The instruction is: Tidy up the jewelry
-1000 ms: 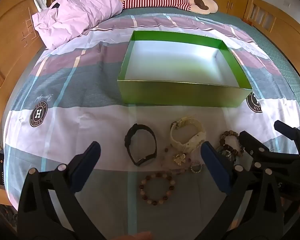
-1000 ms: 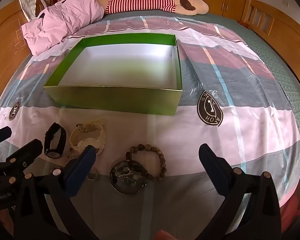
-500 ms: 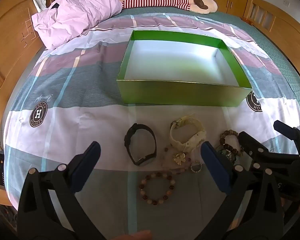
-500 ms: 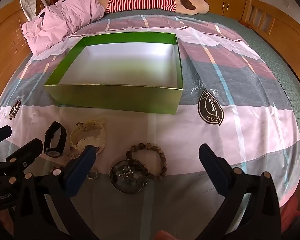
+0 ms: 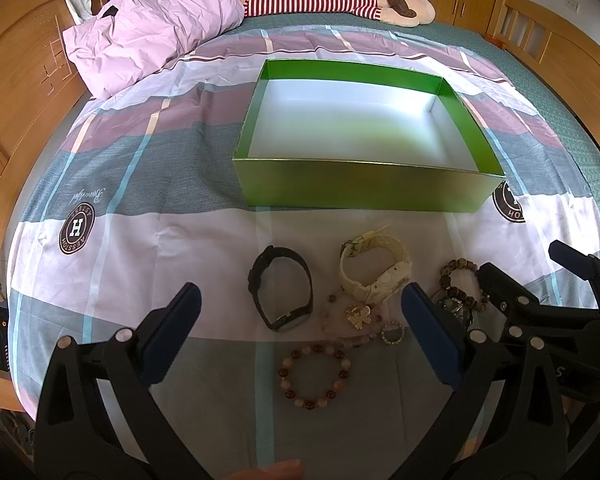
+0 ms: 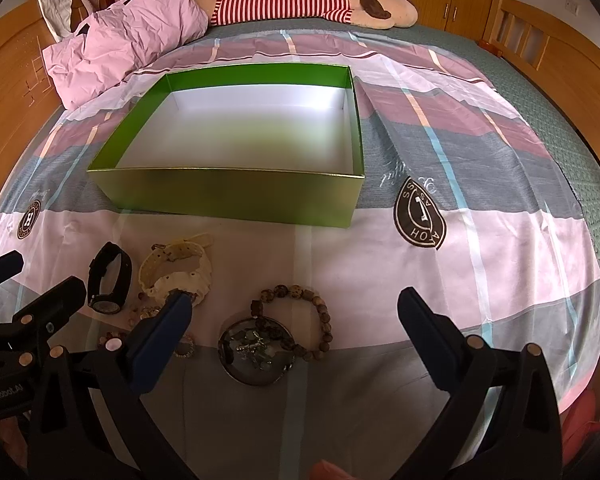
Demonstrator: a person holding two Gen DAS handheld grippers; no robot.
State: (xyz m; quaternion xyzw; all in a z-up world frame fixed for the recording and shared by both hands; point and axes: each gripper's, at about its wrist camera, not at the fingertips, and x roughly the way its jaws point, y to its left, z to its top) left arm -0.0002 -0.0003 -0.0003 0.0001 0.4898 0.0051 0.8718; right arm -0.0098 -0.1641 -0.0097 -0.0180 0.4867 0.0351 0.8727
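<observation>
Item: bed (image 5: 204,232), covered by a striped sheet that is showing round dark emblems; one in the left wrist view is reading "H" with "AESSTOH" around its ring (image 5: 77,229), another in the right wrist view is showing "AOH" on its lower arc (image 6: 420,218). Script lettering is lying beside each emblem, too small to read.

Item: green box (image 5: 364,190), open-topped, white inside, sitting on the sheet beyond the jewelry and holding nothing visible.

Item: jewelry, lying in a loose cluster on the sheet in front of the box. A black watch (image 5: 282,294) is resting farthest left; a cream watch (image 5: 376,268) is sitting just beside it. A gold charm (image 5: 359,315) and a small ring (image 5: 393,333) are lying below the cream watch. A pink-and-brown bead bracelet (image 5: 314,376) is lying nearest the camera. A brown bead bracelet (image 6: 300,320) is overlapping a round dark dish of small pieces (image 6: 256,354).

Item: left claw (image 5: 298,334), fingers spread wide, grasping nothing, hovering over the cluster.

Item: right claw (image 6: 292,334), likewise spread and unladen; "GenRobot.AI" is printed on the neighbouring tool's body (image 6: 2,393).

Surroundings: pink pillow (image 6: 124,46), striped plush toy (image 6: 312,2), wooden bed frame (image 6: 560,60).
</observation>
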